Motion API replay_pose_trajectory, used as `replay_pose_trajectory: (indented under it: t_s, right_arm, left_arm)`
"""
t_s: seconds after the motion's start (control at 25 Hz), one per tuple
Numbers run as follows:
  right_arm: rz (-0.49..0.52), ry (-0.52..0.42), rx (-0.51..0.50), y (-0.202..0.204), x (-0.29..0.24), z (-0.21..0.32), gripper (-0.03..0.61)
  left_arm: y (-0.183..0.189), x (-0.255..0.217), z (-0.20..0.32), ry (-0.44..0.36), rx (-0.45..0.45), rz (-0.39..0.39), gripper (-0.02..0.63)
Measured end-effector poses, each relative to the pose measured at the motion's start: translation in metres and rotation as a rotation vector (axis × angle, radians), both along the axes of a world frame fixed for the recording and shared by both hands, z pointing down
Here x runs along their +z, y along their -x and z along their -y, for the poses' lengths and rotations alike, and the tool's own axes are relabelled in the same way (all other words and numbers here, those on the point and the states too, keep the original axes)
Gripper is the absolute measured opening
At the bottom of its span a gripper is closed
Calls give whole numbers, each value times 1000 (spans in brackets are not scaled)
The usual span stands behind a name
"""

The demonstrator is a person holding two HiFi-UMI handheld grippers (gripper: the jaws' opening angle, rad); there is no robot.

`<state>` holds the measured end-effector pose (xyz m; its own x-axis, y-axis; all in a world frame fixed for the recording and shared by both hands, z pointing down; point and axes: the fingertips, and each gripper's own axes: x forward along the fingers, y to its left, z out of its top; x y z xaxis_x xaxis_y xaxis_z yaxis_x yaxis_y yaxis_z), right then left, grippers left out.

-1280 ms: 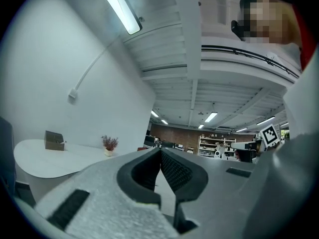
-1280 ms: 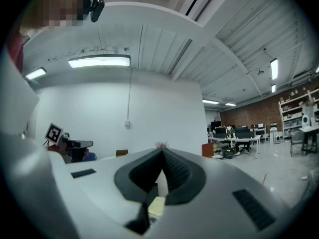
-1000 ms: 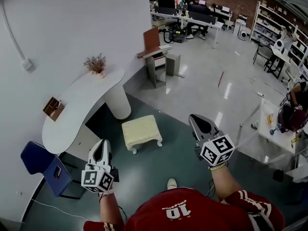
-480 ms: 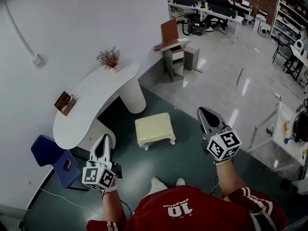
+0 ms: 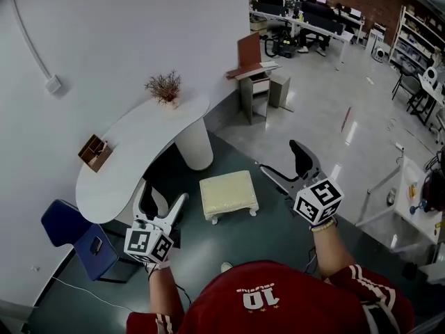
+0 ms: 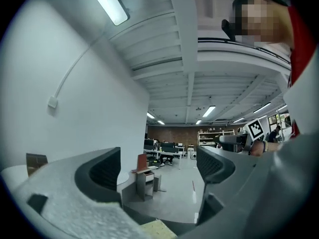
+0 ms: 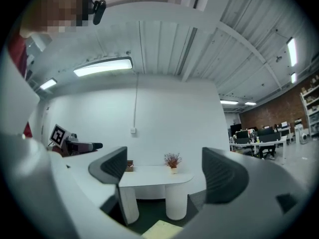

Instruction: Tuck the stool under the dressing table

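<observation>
Head view puts the cream-cushioned, white-legged rectangular stool point(image 5: 229, 194) on the dark green floor point(image 5: 278, 228) at the middle of the frame, between the two grippers and free of both. The left gripper point(image 5: 165, 197) hangs just left of it. The right gripper point(image 5: 280, 156) is to its right and higher in the frame. On both, the jaws have just been opening and now stand wide apart with nothing between them; each gripper view shows only a corner of the stool low at the bottom edge, below the jaws. The white, kidney-shaped bench point(image 5: 139, 152) on its round pedestal lies up and left of the stool, well apart from it, with its dark knee space facing the stool's left end. The stool's long side runs roughly left to right across the frame, so tucking it under likely means a slide toward the upper left. By that reading the right gripper is on the pushing side, while the left gripper, nearer in the frame, stands between the stool and the opening.
</observation>
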<state>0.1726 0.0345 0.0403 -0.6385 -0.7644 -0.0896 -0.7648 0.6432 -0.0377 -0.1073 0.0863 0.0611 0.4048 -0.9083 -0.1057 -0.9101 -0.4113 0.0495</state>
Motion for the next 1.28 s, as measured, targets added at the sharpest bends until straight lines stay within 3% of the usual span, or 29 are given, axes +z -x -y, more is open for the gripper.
replay_pose_trajectory:
  t_s: [0.12, 0.36, 0.72, 0.84, 1.28]
  right_arm:
    - [-26, 4, -22, 23, 0, 3, 490]
    - [-54, 77, -11, 55, 28, 21, 482]
    - [-99, 243, -1, 92, 108, 51, 456]
    - [-139, 301, -2, 94, 138, 59, 454]
    - [-143, 531, 7, 69, 266, 111, 449]
  left_arm:
    - [9, 2, 13, 0, 19, -4, 485]
    - [22, 36, 40, 88, 114, -54, 485]
    - [38, 111, 72, 224, 258, -22, 460]
    - [44, 135, 83, 260, 266, -29, 460]
    - [45, 251, 145, 440, 243, -45, 465]
